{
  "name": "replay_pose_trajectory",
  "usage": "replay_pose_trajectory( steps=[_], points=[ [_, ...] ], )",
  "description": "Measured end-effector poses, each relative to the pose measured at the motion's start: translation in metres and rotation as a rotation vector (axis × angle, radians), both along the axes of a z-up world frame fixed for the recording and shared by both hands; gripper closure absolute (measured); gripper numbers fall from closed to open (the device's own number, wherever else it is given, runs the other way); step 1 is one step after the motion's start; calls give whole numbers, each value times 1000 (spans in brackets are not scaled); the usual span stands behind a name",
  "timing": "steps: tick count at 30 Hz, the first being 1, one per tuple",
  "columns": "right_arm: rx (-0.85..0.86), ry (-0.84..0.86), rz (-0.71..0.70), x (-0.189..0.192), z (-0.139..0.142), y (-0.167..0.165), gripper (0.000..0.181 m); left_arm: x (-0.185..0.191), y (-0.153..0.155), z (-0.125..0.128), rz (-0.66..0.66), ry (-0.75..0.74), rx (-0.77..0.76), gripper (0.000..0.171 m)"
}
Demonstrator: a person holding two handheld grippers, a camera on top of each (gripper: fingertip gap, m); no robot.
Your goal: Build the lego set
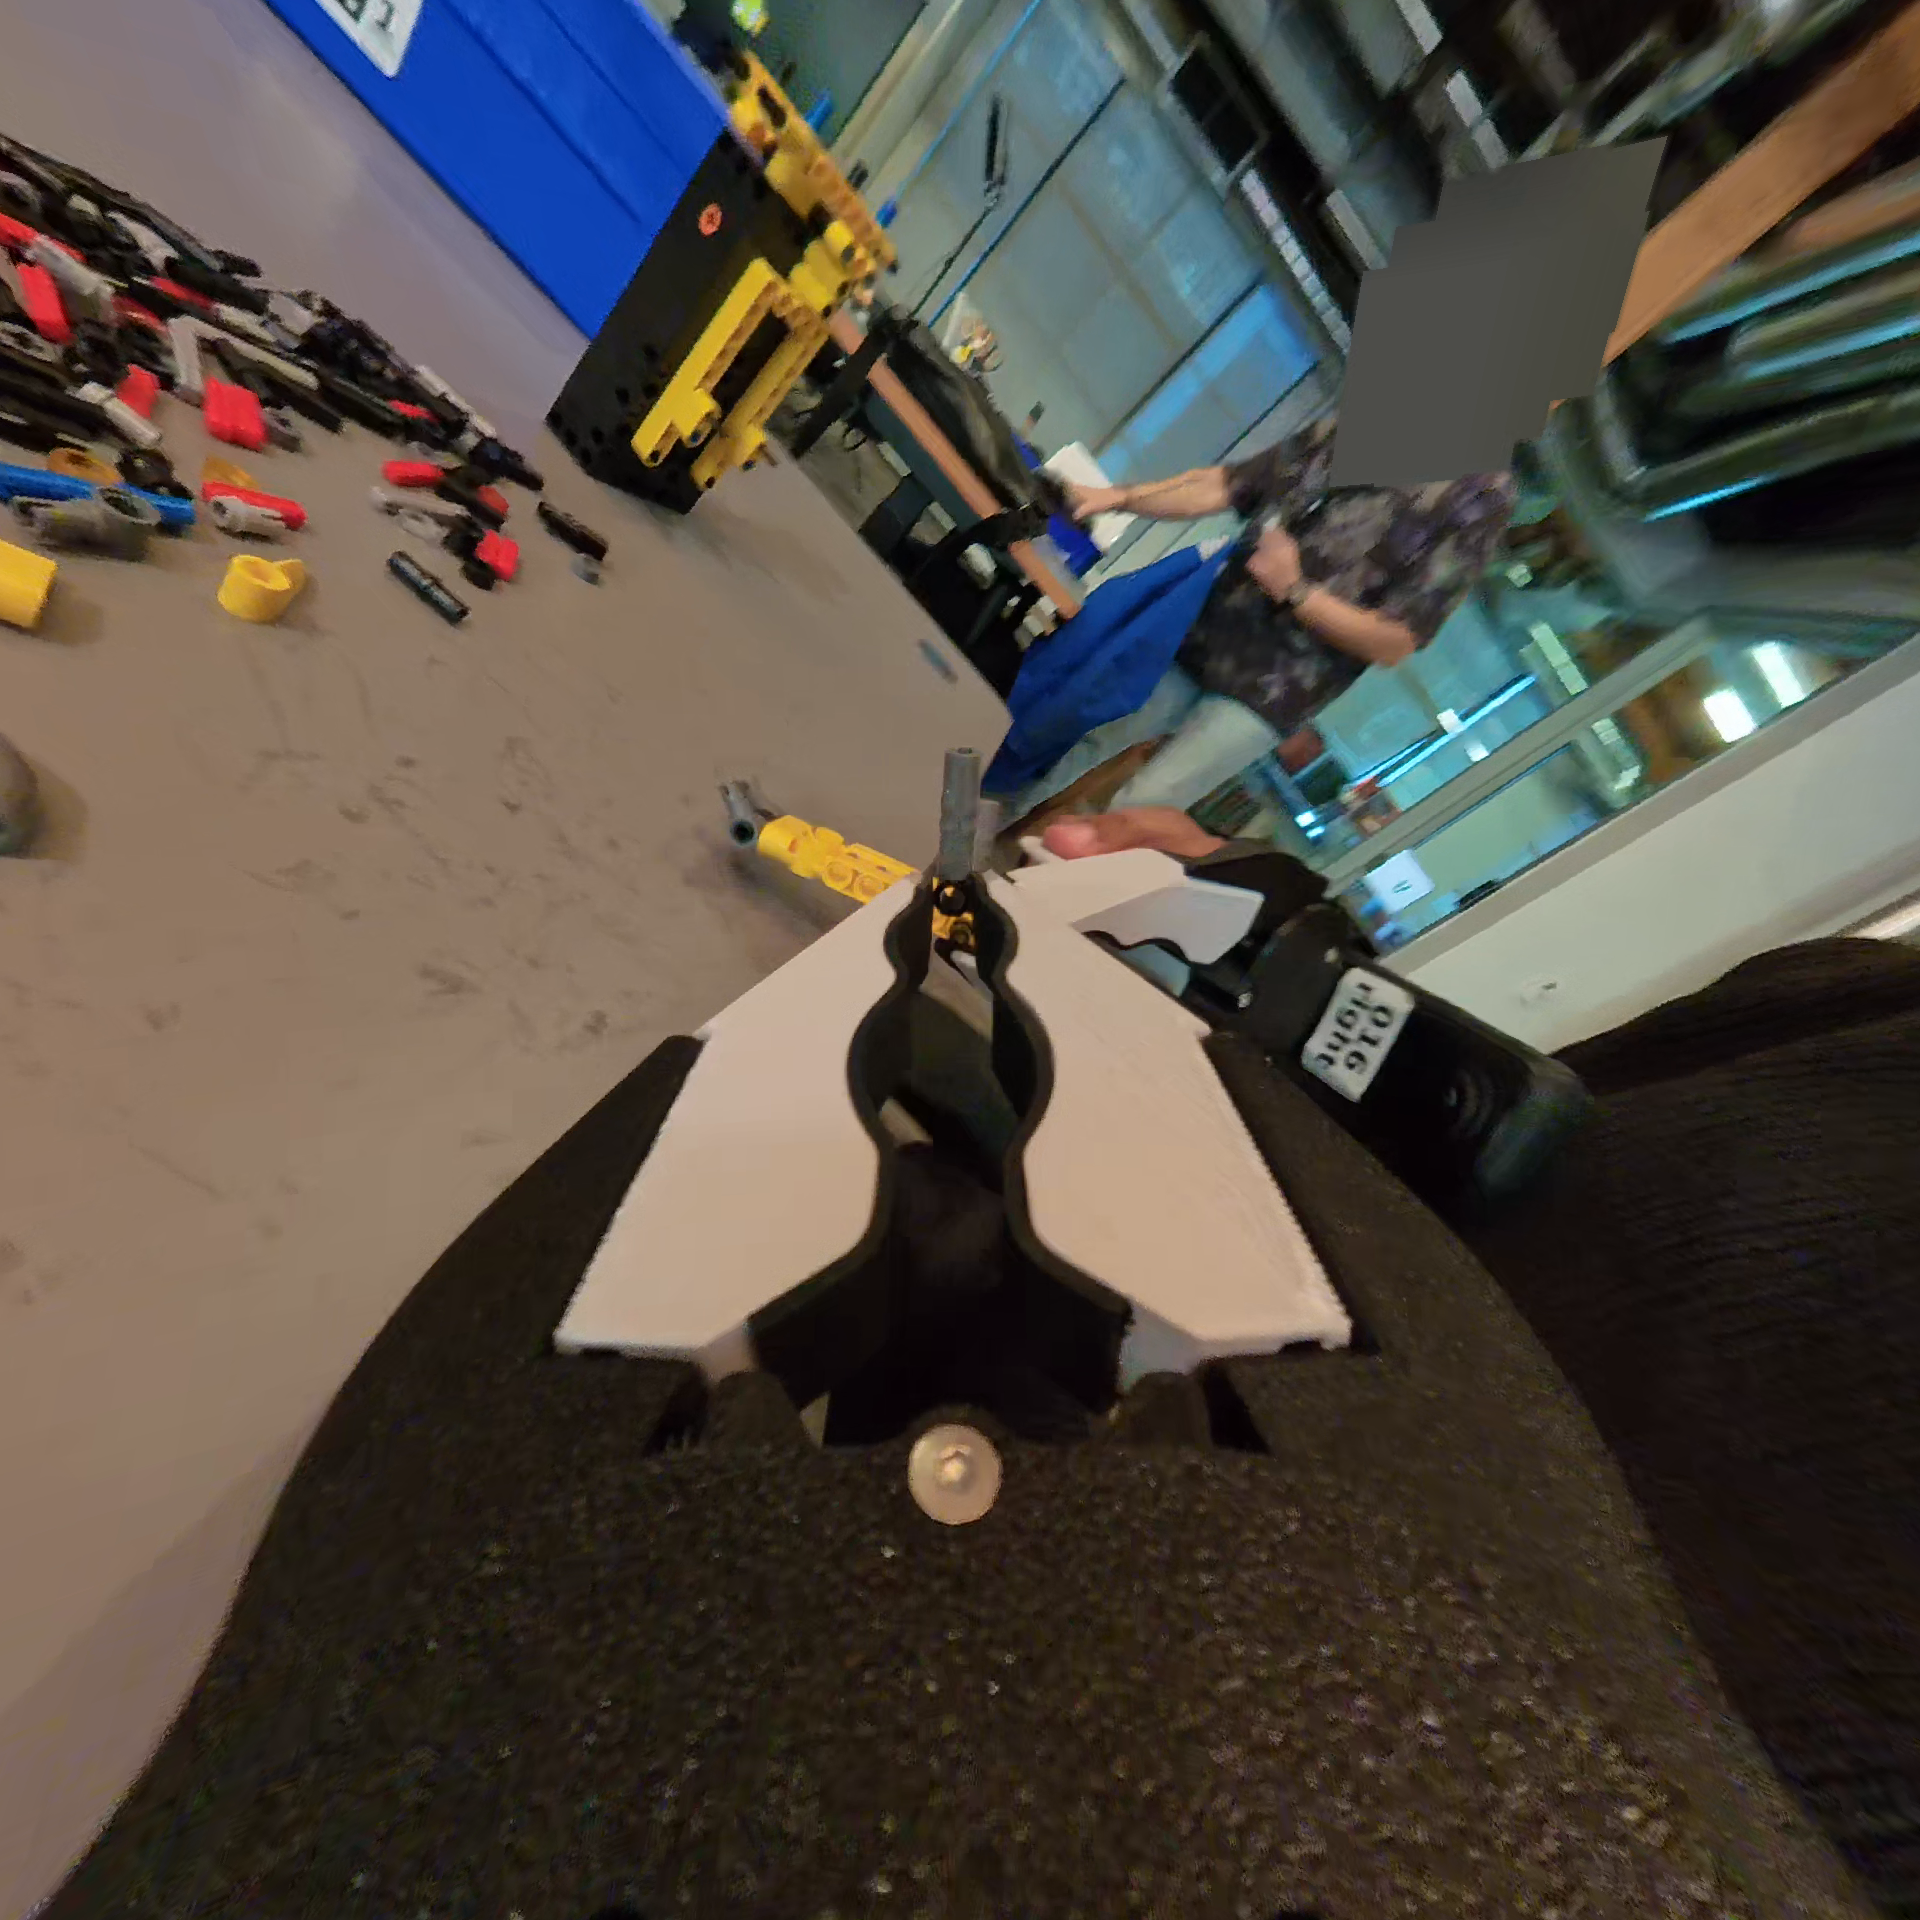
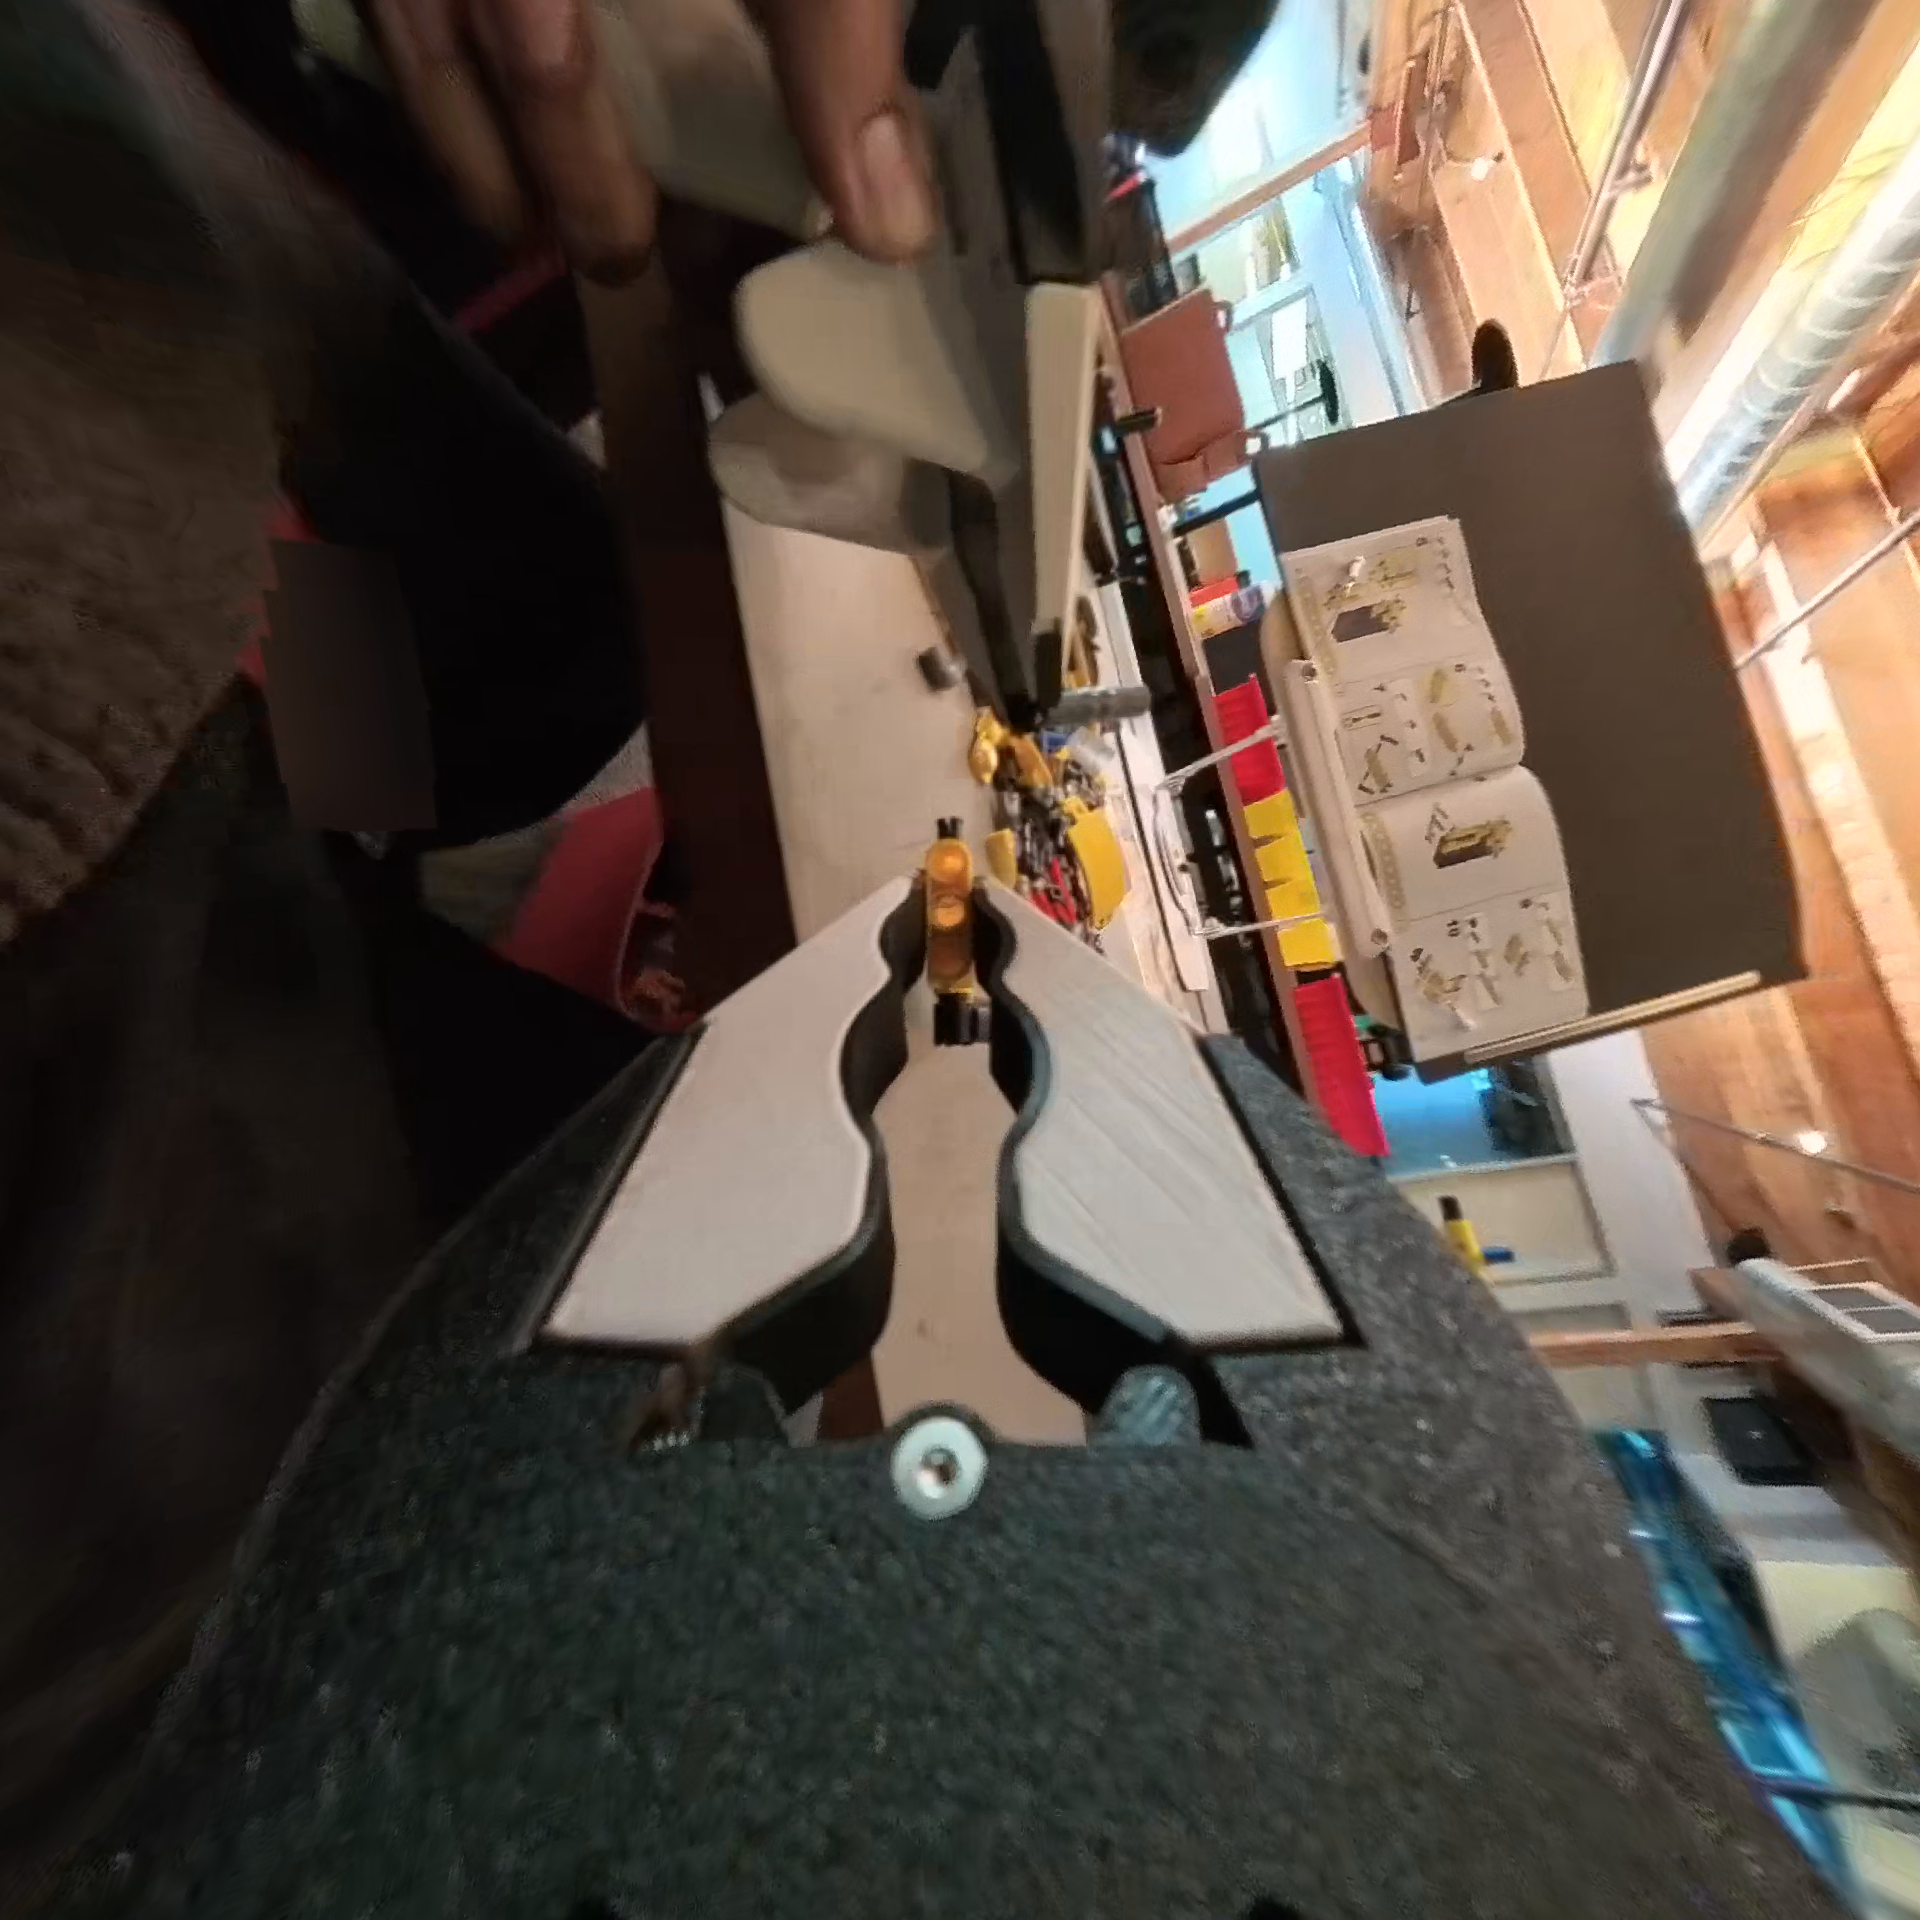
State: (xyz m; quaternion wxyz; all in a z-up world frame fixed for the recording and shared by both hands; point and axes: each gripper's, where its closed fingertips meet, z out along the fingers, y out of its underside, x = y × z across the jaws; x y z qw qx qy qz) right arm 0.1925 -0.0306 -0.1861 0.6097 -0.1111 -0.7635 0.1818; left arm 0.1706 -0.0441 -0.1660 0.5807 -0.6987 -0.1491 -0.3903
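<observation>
Black foam fills the bottom of the left wrist view, and beyond it the left gripper [image 1: 961,888] has its white fingers [image 1: 800,1101] pinched together on a grey axle [image 1: 958,821] that sticks up past the tips, with a small yellow-and-black bit caught between them. Just left of the axle a yellow beam [image 1: 831,852] lies on the grey table [image 1: 416,883]. Farther left of the axle lie a yellow cylinder [image 1: 260,587] and a heap of red, black and grey parts [image 1: 187,353]; beyond them stands a black and yellow block [image 1: 717,332]. Right of the axle, close by, shows the other gripper's white finger.

The right gripper [image 2: 951,904] is clamped on a yellow connector [image 2: 951,925] with black pins at both ends. Beyond it lies a parts pile [image 2: 1049,842], and to the right an open instruction booklet [image 2: 1434,790] on a stand.
</observation>
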Motion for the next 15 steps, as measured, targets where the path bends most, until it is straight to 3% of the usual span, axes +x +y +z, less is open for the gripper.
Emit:
replay_pose_trajectory(
  steps=[7, 10, 15],
  points=[
    [-233, -34, -29, -4, 45, 1, 174, 2, -7, 32, -94, -365, 159, 166],
    [-178, -53, -26, -8, 56, -5, 175, 3, -7, 31, -96, -368, 166, 166],
    [-22, -102, 2, -11, 49, -10, 175, 4, -6, 30, -82, -304, 129, 166]
  ],
)
